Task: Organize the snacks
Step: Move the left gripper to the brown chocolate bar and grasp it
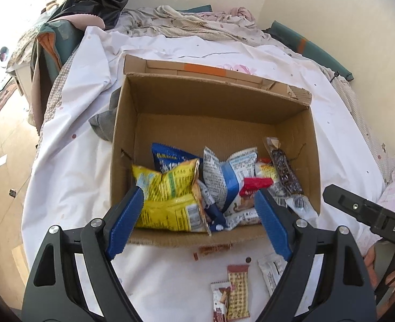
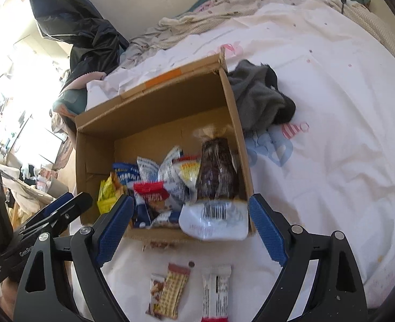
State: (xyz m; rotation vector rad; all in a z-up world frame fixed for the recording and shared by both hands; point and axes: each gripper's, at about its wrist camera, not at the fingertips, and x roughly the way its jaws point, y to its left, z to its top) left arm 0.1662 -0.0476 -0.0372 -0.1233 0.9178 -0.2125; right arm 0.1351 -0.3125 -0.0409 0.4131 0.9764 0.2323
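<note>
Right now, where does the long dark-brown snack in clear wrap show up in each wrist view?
Left wrist view: the dark-brown snack leans against the right-hand wall of the cardboard box, right of centre.
Right wrist view: the dark-brown snack stands near centre, against the box's right wall.
Shared landmark: the orange tape strip on the box's far flap.

Left gripper [image 1: 197, 212] at 6 o'clock, blue pads [image 1: 126, 221] spread wide, nothing between. Cardboard box [image 1: 125, 134] at ctr on white sheet [image 1: 71, 177], flaps up. Inside: yellow bag [image 1: 170, 196] toward 7, blue-white packets [image 1: 224, 177] mid, dark bar in clear wrap [image 1: 284, 170] toward 3. Three small bars [image 1: 239, 289] on sheet at 6, outside box. Right gripper [image 1: 364, 212] at 4 o'clock.
</note>
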